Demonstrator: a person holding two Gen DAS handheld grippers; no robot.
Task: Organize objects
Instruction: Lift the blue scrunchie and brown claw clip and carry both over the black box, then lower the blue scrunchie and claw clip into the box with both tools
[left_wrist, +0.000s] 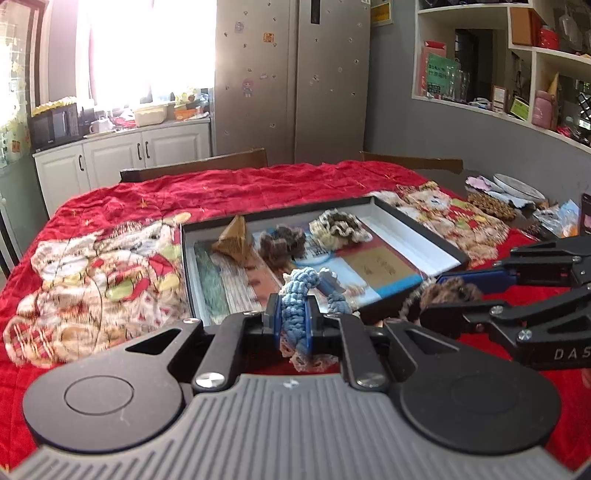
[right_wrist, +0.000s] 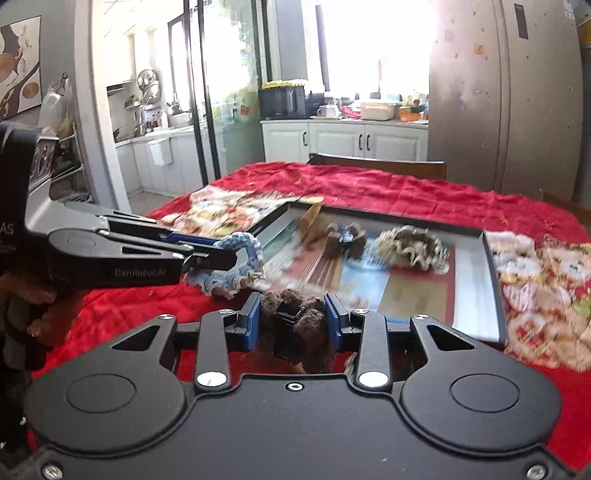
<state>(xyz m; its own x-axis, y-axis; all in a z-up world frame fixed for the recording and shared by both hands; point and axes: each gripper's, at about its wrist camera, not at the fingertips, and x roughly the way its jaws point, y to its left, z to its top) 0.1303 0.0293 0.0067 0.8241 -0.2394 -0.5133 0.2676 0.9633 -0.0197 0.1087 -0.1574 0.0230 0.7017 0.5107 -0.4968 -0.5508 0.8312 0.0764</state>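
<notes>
My left gripper (left_wrist: 293, 317) is shut on a blue crocheted scrunchie (left_wrist: 295, 295), held above the near edge of a shallow black box (left_wrist: 424, 229). It also shows in the right wrist view (right_wrist: 240, 266). My right gripper (right_wrist: 293, 321) is shut on a fuzzy brown hair clip (right_wrist: 295, 317), just before the box's near edge (right_wrist: 495, 280). Inside the box lie a tan pyramid-shaped piece (left_wrist: 234, 238), a dark brown fuzzy clip (left_wrist: 280, 242) and a beige-and-brown scrunchie (left_wrist: 340, 225).
The box sits on a red quilted cloth (left_wrist: 221, 188) with teddy-bear panels. Plates, snacks and packets (left_wrist: 517, 199) lie at the table's right end. Wooden chair backs (left_wrist: 195, 166) stand behind the table.
</notes>
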